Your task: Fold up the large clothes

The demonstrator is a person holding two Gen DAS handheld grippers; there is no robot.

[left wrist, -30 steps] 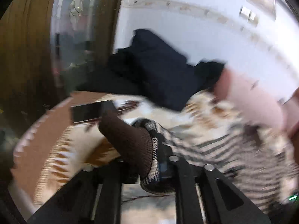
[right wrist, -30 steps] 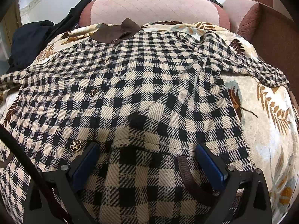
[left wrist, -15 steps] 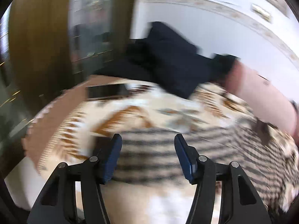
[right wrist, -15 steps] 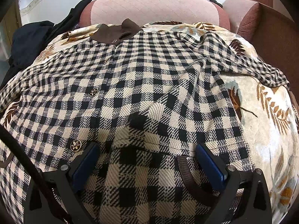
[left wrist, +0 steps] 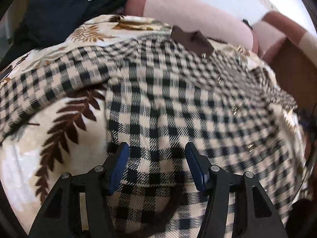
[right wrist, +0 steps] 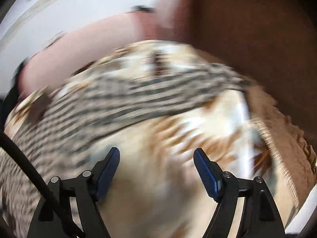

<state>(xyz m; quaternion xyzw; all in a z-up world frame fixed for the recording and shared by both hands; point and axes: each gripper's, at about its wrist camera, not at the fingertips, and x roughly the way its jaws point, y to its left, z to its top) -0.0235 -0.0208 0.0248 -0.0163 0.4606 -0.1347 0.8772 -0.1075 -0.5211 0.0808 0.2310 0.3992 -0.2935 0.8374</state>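
Note:
A black-and-cream checked shirt (left wrist: 178,99) with a brown collar (left wrist: 192,39) lies spread on a leaf-patterned blanket (left wrist: 59,119). Its left sleeve (left wrist: 49,83) stretches out to the left. My left gripper (left wrist: 157,164) is open and empty, low over the shirt's lower hem. In the blurred right wrist view, my right gripper (right wrist: 156,168) is open and empty over bare blanket (right wrist: 158,178), with the shirt's right sleeve (right wrist: 158,95) lying across ahead of it.
A pink sofa back (left wrist: 198,13) runs behind the blanket. Dark clothing (left wrist: 55,15) is piled at the far left. A brown armrest (right wrist: 247,39) rises at the right, and the blanket's fringed edge (right wrist: 287,144) hangs there.
My left gripper let go of the sleeve cuff and swung right, over the shirt's hem. My right gripper left the hem and swung right toward the right sleeve.

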